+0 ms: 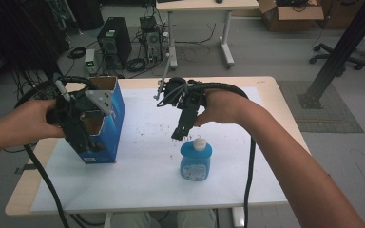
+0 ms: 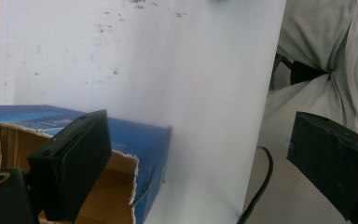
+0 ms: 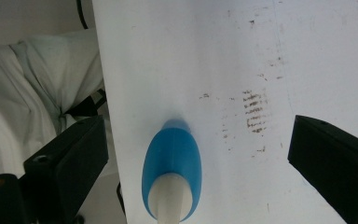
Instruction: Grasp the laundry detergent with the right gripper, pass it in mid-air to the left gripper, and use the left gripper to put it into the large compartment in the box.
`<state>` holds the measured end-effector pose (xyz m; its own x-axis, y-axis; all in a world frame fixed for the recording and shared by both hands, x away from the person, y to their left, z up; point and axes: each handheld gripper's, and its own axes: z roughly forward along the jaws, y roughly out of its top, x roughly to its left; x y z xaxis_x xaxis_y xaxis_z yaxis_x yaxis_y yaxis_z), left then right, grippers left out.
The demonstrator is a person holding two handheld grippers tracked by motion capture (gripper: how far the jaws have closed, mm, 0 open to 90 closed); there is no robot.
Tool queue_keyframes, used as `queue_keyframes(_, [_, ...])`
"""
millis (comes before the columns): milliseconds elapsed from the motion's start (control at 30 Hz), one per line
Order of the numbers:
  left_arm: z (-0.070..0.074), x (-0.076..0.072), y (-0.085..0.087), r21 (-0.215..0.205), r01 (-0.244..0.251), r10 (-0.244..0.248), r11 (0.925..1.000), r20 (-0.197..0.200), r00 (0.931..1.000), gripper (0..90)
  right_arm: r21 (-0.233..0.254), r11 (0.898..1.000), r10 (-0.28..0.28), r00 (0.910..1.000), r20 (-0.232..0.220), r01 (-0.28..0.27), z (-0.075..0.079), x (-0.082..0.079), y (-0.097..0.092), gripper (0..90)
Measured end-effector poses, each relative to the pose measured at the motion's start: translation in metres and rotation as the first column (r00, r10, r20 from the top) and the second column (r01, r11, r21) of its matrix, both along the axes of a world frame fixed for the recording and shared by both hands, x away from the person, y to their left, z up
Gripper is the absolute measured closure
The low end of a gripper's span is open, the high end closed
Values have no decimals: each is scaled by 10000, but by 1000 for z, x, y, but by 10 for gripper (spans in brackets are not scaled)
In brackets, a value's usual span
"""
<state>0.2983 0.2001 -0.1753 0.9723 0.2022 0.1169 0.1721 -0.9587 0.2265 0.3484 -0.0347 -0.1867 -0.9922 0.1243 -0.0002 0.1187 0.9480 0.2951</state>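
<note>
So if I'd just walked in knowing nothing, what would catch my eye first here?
Probably the blue bottle with its white cap, standing upright on the white sheet near the table's front, with the right gripper poised just above it, jaws wide open. Next, the torn-open blue cardboard box at the left, where the left gripper has one open jaw at its rim.
</note>
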Motion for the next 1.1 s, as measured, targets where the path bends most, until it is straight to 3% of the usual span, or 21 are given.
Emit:
queue_keyframes(500, [-2, 0, 0, -24, -179, 179, 9998, 21, 9998, 66, 31, 9999, -113, 9999, 92, 113, 5, -9, -25, 43])
queue_keyframes(833, [-4, 0, -2, 13, -165, 165, 9999, 21, 9999, 66, 313, 9994, -117, 9998, 162, 112, 5, -14, -42, 42])
queue_keyframes(1100, [-3, 1, -5, 43, -121, 121, 9999, 51, 9999, 66, 453, 9988, -205, 9997, 152, 198, -3, -17, -55, 41])
